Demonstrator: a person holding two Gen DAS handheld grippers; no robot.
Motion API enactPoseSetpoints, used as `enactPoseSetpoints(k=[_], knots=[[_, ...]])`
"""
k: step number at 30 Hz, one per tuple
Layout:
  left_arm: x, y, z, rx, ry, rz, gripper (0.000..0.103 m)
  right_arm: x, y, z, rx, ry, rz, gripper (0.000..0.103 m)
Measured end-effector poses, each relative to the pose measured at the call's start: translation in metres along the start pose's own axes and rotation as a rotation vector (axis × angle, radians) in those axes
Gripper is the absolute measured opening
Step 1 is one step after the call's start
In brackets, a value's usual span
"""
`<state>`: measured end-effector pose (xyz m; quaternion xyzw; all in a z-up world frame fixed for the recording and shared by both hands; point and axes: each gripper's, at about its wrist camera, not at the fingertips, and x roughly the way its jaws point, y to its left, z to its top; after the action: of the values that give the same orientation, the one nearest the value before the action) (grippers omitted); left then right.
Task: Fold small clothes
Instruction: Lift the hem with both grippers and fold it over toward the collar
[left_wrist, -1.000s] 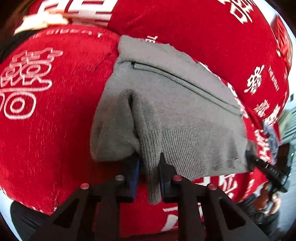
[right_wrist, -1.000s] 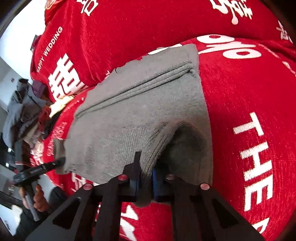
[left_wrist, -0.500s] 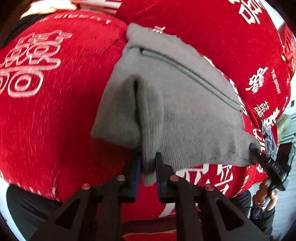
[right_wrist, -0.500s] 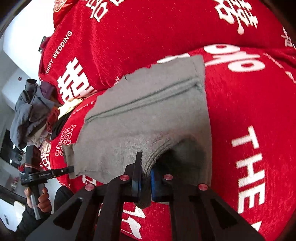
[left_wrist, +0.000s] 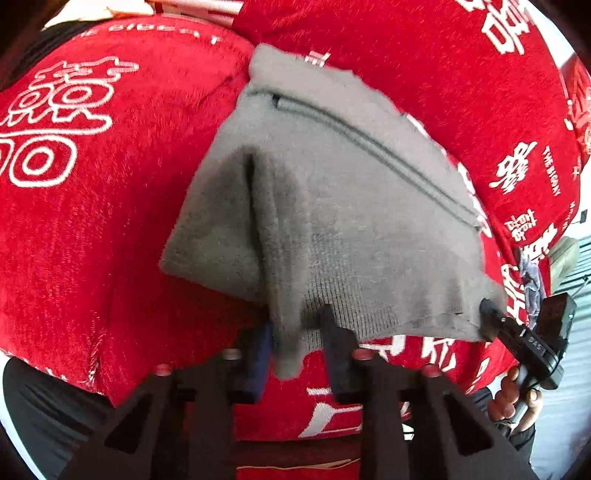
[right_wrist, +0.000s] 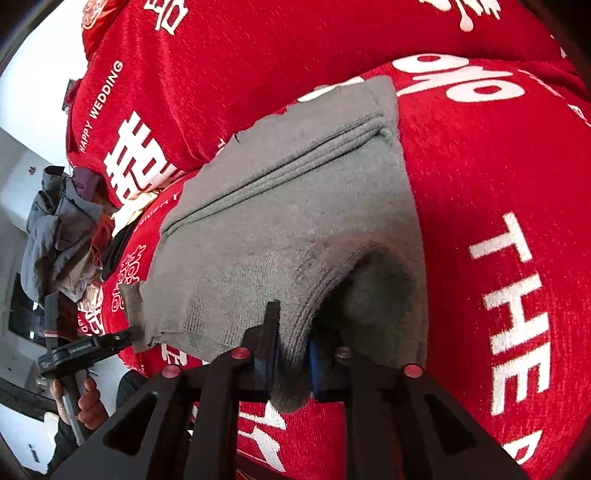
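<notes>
A grey knitted garment (left_wrist: 351, 206) lies on the red sofa cover (left_wrist: 92, 240) with its near edge raised at both corners. My left gripper (left_wrist: 295, 321) has the left corner hanging between its jaws, which are closing. There is a gap beside the cloth, so the pads do not press it. In the right wrist view the garment (right_wrist: 288, 206) arches up into my right gripper (right_wrist: 293, 328). Its jaws are opening, and the thick fold still fills the space between the blue pads. Each gripper also shows in the other's view, at the far corner.
The red cover carries white lettering and rises into a backrest (right_wrist: 258, 55) behind the garment. A pile of other clothes (right_wrist: 55, 236) lies at the sofa's far left. Hands (right_wrist: 88, 402) (left_wrist: 517, 398) hold the gripper handles off the sofa's front edge.
The left jaws stand wider apart than before, with the corner now loose between them. The right jaws have parted slightly around the fold. The garment has stayed in place.
</notes>
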<state>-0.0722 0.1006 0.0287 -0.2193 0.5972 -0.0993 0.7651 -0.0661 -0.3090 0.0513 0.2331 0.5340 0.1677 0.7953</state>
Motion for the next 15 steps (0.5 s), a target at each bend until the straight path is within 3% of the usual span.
enactPoseSetpoints(k=[3,5,15], knots=[[-0.002,0.003,0.000,-0.025,-0.004,-0.032,0.010,0.001,-0.001,0.000,0.000,-0.018,0.008,0.021],[-0.011,-0.001,-0.002,0.000,-0.029,-0.028,0.009,-0.003,0.004,-0.001,-0.031,-0.027,0.005,0.008],[-0.050,-0.020,0.022,0.040,-0.140,-0.066,0.007,-0.041,0.030,0.014,-0.077,-0.146,0.087,0.007]])
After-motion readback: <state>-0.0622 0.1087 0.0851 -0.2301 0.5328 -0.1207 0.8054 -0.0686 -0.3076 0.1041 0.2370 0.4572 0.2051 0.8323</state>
